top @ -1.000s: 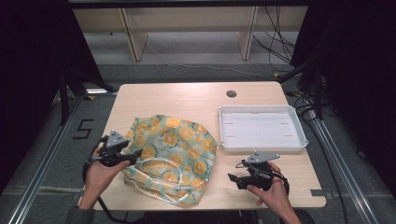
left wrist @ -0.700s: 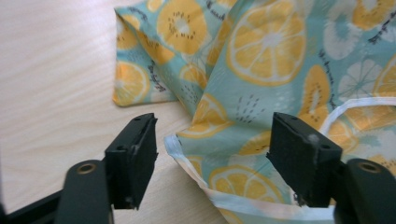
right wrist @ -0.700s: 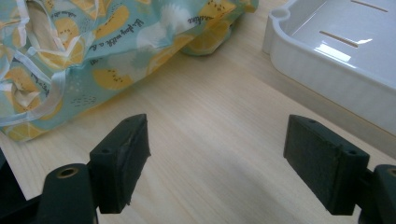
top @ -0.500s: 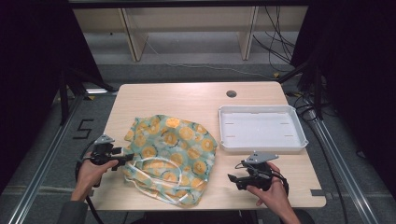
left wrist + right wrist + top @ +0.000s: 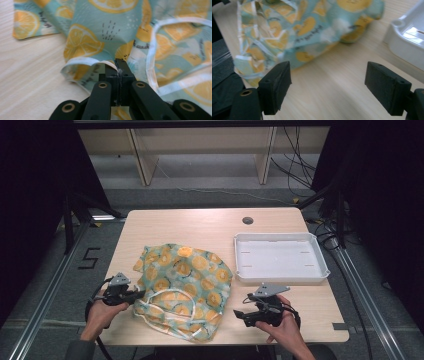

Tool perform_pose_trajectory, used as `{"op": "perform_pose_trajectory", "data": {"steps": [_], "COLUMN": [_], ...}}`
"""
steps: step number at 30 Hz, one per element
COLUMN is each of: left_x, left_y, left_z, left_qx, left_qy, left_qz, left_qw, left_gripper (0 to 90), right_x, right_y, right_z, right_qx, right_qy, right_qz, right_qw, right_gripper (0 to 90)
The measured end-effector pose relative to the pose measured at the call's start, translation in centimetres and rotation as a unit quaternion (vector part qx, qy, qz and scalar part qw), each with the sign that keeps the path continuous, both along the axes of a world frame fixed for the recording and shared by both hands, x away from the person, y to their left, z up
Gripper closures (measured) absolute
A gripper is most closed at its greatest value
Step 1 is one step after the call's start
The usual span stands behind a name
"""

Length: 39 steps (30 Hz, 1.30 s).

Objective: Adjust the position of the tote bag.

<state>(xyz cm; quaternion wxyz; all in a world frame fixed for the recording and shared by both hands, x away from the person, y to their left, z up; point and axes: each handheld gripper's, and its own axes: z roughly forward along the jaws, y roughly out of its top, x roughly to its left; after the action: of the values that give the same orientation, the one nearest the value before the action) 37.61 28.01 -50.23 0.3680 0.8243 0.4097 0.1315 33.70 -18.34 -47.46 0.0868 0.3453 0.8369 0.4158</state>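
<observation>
Lemon-print cloth point(image 5: 182, 287), soft, light and limp, heaped near centre of table point(image 5: 200, 225); left gripper point(image 5: 131, 294) just closed, pinching left hem; right gripper point(image 5: 243, 314) wide, empty, right of cloth.

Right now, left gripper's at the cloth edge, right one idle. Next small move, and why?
Probably lift the left gripper a little, drawing the hem up. Its jaws have just been closing and now stand shut on the white-trimmed edge of the cloth, which lies crumpled on the table. The right gripper is open over bare wood, beside the cloth, holding nothing, so it should wait.
</observation>
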Motion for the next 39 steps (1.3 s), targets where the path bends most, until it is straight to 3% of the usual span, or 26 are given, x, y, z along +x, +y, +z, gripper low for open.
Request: {"op": "perform_pose_trajectory", "data": {"steps": [4,6,7,8,9,11,12,13,14,15,16,17,19,20,22,24,30,31,32,33,37,38,39], "left_x": [-1.4,-1.7,-2.4,-2.4,-3.2,-3.6,-4.0,-4.3,-4.5,-5.1,-5.1,-5.5,-6.0,-6.0,-6.3,-6.4,-6.5,-6.7,-6.7,-7.0,-7.2,-7.3,-7.3], "left_y": [-0.9,-1.1,-1.4,-1.4,-1.6,-1.9,-1.8,-1.9,-1.8,-1.8,-1.8,-2.1,-2.3,-2.3,-2.4,-2.9,-3.4,-3.4,-3.3,-3.5,-3.6,-3.7,-3.6], "left_z": [0.5,0.6,0.8,0.8,1.0,1.0,1.1,1.2,1.2,1.2,1.2,1.1,0.7,0.7,0.7,0.5,0.2,0.2,0.3,0.1,0.1,0.0,0.1], "left_qx": [0.006,0.01,0.015,0.015,0.009,-0.003,0.007,0.009,0.011,0.01,0.01,-0.003,-0.006,-0.006,0.006,-0.008,0.002,-0.007,0.002,-0.011,-0.006,-0.012,-0.004], "left_qy": [0.0,-0.002,-0.008,-0.008,-0.011,-0.016,-0.017,-0.017,-0.019,-0.017,-0.017,-0.018,-0.016,-0.016,-0.014,-0.01,-0.003,0.002,0.003,0.005,0.004,0.006,0.007], "left_qz": [-0.001,-0.004,-0.008,-0.008,-0.011,-0.001,-0.01,-0.012,-0.015,-0.014,-0.014,-0.004,-0.011,-0.011,-0.028,-0.021,-0.032,-0.028,-0.038,-0.025,-0.028,-0.032,-0.041], "left_qw": [1.0,0.9999,0.9998,0.9998,0.9998,0.9999,0.9998,0.9997,0.9996,0.9997,0.9997,0.9998,0.9998,0.9998,0.9995,0.9997,0.9995,0.9996,0.9993,0.9996,0.9996,0.9994,0.9991], "left_gripper": [88.9,88.9,89.0,88.9,88.9,88.9,89.0,89.0,89.0,89.0,89.0,89.0,89.0,88.9,88.9,88.8,88.5,88.4,88.3,88.3,88.2,88.2,88.1], "right_x": [0.0,0.0,0.2,0.2,0.5,0.7,0.9,1.5,1.5,1.9,1.9,2.0,2.2,2.3,2.5,2.9,4.0,4.1,4.2,4.2,4.4,4.4,4.6], "right_y": [2.1,2.8,3.9,3.9,4.9,5.4,5.9,6.2,6.2,6.2,6.2,6.0,5.5,5.3,5.0,4.7,3.7,3.7,3.7,3.6,3.4,3.4,3.3], "right_z": [0.1,0.0,0.1,0.1,0.1,-0.1,-0.4,-1.0,-1.0,-1.2,-1.2,-1.1,-1.3,-1.3,-1.3,-1.2,-0.9,-1.0,-1.0,-1.0,-0.9,-0.9,-0.9], "right_qx": [0.004,0.007,0.011,0.011,0.007,0.001,-0.006,-0.048,-0.048,-0.073,-0.073,-0.088,-0.127,-0.129,-0.137,-0.14,-0.136,-0.133,-0.135,-0.132,-0.133,-0.135,-0.137], "right_qy": [0.006,0.008,0.022,0.022,0.033,0.034,0.029,0.001,0.001,0.004,0.004,0.003,-0.022,-0.025,-0.033,-0.034,-0.033,-0.038,-0.045,-0.045,-0.048,-0.043,-0.051], "right_qz": [0.028,0.029,0.038,0.038,0.035,0.032,0.024,0.021,0.021,0.029,0.029,0.04,0.041,0.043,0.041,0.043,0.034,0.022,0.025,0.027,0.024,0.025,0.024], "right_qw": [0.9996,0.9995,0.999,0.999,0.9988,0.9989,0.9993,0.9986,0.9986,0.9969,0.9969,0.9953,0.9908,0.9904,0.9892,0.9886,0.9896,0.9902,0.9895,0.9898,0.9897,0.9896,0.989], "right_gripper": [22.4,22.3,23.0,23.0,25.7,27.0,35.0,54.8,54.8,68.8,68.8,71.8,83.1,85.0,85.7,86.5,86.5,86.2,85.7,85.5,85.2,85.2,85.2]}}
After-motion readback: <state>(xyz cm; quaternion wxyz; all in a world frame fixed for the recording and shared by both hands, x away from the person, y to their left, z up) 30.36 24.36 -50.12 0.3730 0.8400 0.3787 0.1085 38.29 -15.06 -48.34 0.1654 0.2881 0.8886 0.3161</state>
